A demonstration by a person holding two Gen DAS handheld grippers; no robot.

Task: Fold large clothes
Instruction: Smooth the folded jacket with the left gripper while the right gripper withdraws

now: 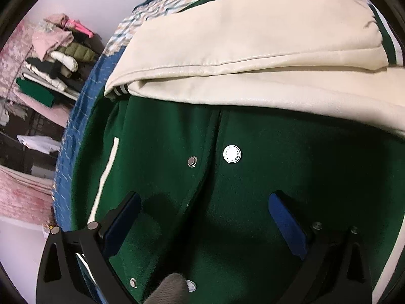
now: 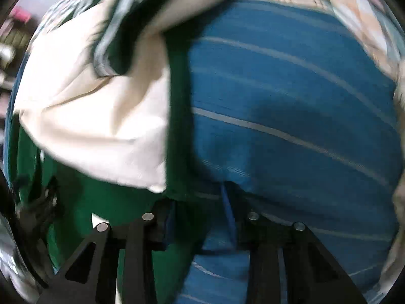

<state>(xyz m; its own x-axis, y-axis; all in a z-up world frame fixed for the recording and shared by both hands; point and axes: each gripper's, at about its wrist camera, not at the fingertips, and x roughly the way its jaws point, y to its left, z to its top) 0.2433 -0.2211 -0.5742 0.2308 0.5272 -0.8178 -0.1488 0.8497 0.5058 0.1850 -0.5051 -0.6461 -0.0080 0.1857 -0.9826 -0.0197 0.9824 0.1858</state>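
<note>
A green varsity jacket [image 1: 265, 190] with cream sleeves [image 1: 253, 58] lies on a blue striped bedspread [image 1: 73, 136]. Both sleeves are folded across its upper part. Its snap-button front faces up. My left gripper [image 1: 205, 210] is open just above the green front, with blue pads [image 1: 286, 225] on both sides of the placket. In the blurred right wrist view, my right gripper [image 2: 200, 207] has its jaws a narrow gap apart at the jacket's green side edge [image 2: 177, 152], beside the cream sleeve [image 2: 101, 116]. Whether it grips the edge is unclear.
A pile of folded clothes [image 1: 58, 58] sits on a shelf at the far left. Pink fabric [image 1: 20, 190] hangs at the left beyond the bed edge. The blue bedspread [image 2: 291, 126] spreads to the right of the jacket.
</note>
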